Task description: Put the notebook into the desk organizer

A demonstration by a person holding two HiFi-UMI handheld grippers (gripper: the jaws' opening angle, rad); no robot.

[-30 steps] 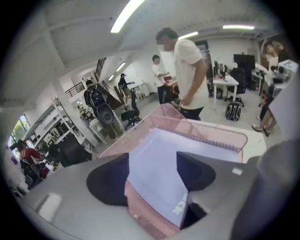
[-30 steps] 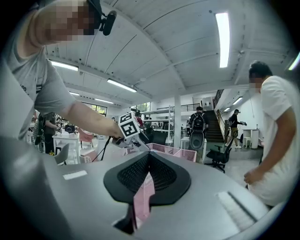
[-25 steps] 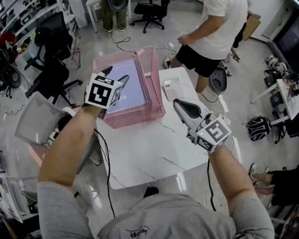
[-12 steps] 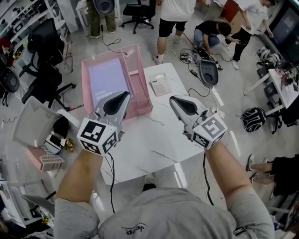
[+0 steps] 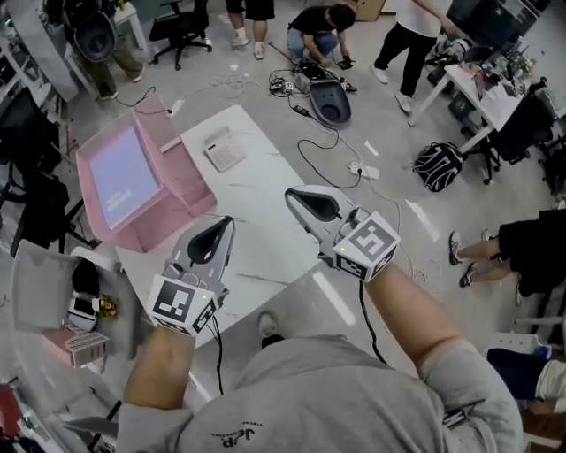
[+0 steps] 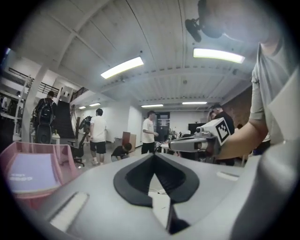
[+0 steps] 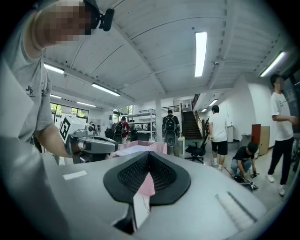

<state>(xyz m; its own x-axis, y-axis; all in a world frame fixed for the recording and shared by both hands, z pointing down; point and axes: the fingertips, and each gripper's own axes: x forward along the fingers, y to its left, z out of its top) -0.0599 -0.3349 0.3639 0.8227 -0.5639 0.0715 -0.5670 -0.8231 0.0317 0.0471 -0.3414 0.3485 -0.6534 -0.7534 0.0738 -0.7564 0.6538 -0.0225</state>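
Notebook (image 5: pixel 119 175) lies flat inside pink desk organizer (image 5: pixel 187 188).

This is an open-plan office or lab workroom. Wheeled office chairs (image 5: pixel 181 19) and equipment-laden desks (image 5: pixel 469 84) stand around a glossy floor (image 5: pixel 398 124) strewn with cables (image 5: pixel 311 164). Strip lights (image 7: pixel 200 47) line the ceiling, a staircase (image 7: pixel 194 124) rises behind, and several people (image 5: pixel 323 19) are about.

- The small dark logo (image 5: pixel 243 435) by the collar of your grey shirt (image 5: pixel 318 398) looks like "J" and "P". You can't really make out the rest.
- The notebook (image 5: pixel 122 173) cover has a line of white print, too small to read.
- The calculator (image 5: pixel 223 152) keys are unreadable too.
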